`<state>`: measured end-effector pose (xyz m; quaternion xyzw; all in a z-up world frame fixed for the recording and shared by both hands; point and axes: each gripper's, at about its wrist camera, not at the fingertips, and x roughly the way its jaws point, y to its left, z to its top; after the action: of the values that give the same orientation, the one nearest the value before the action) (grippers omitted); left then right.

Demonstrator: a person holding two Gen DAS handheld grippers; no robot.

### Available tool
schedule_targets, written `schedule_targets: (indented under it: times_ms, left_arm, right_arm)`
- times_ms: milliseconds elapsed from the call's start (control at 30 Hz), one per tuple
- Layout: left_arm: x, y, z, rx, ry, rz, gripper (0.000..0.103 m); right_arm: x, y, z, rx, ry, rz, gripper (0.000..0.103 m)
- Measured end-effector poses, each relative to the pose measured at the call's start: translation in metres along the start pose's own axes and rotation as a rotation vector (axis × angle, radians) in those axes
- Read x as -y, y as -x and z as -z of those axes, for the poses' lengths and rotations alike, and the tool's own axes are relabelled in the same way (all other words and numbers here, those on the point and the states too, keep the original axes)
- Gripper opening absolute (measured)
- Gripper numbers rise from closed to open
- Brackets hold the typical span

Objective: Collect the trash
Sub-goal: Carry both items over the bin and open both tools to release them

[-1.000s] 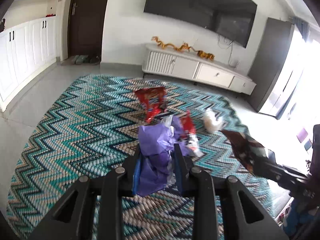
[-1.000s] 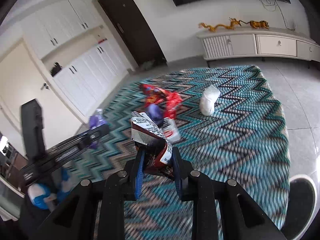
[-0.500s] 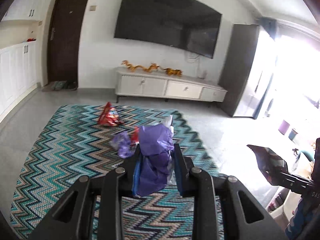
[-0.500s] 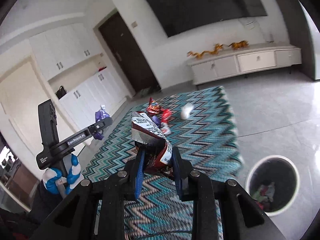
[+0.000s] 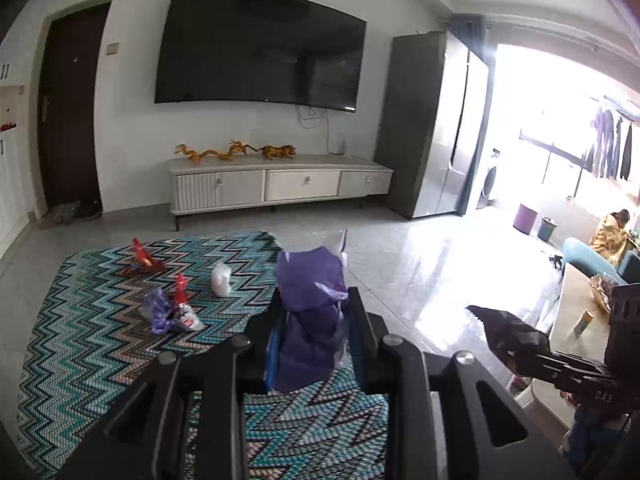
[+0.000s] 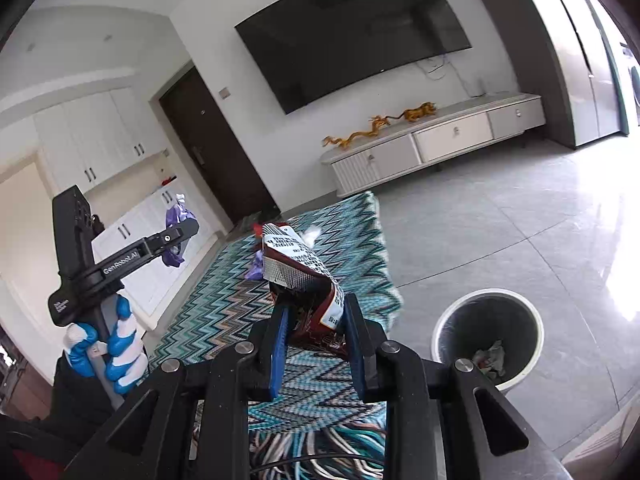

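Note:
My left gripper [image 5: 316,300] is shut on a crumpled purple plastic bag [image 5: 310,312], held up over the zigzag rug [image 5: 100,340]. My right gripper [image 6: 314,304] is shut on a dark red snack wrapper [image 6: 304,276] with white print. A grey trash bin [image 6: 486,334] with a white rim stands on the tiles at lower right of the right wrist view, with some trash inside. On the rug lie a red wrapper [image 5: 142,262], a purple bag [image 5: 158,312], a red-and-white packet [image 5: 184,308] and a white wad [image 5: 221,280]. In the left wrist view the right gripper [image 5: 504,332] shows at right with its wrapper.
A white TV cabinet [image 5: 280,184] with gold dragon figures stands under a wall-mounted TV [image 5: 256,48]. A dark door [image 5: 68,112] and white cupboards [image 6: 100,152] are at left. A gloved hand [image 6: 108,344] holds the left gripper's handle. A person sits at far right [image 5: 610,236].
Both grippers have risen and swung right, away from the trash on the rug. The trash bin has come into the right wrist view and grown nearer. Both grips are unchanged.

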<state>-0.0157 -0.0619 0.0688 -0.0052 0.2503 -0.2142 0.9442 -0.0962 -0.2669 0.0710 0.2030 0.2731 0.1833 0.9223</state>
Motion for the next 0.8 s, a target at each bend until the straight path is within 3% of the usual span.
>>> schedule_targets:
  times_ms: [233, 800]
  left_arm:
    - [0.040, -0.039, -0.005, -0.071, -0.070, 0.033, 0.027]
    - [0.103, -0.225, 0.039, -0.419, -0.169, 0.169, 0.029]
  right_arm:
    - [0.034, -0.007, 0.001, 0.017, -0.061, 0.036, 0.024]
    - [0.177, -0.086, 0.024, -0.127, -0.325, 0.145, 0.024]
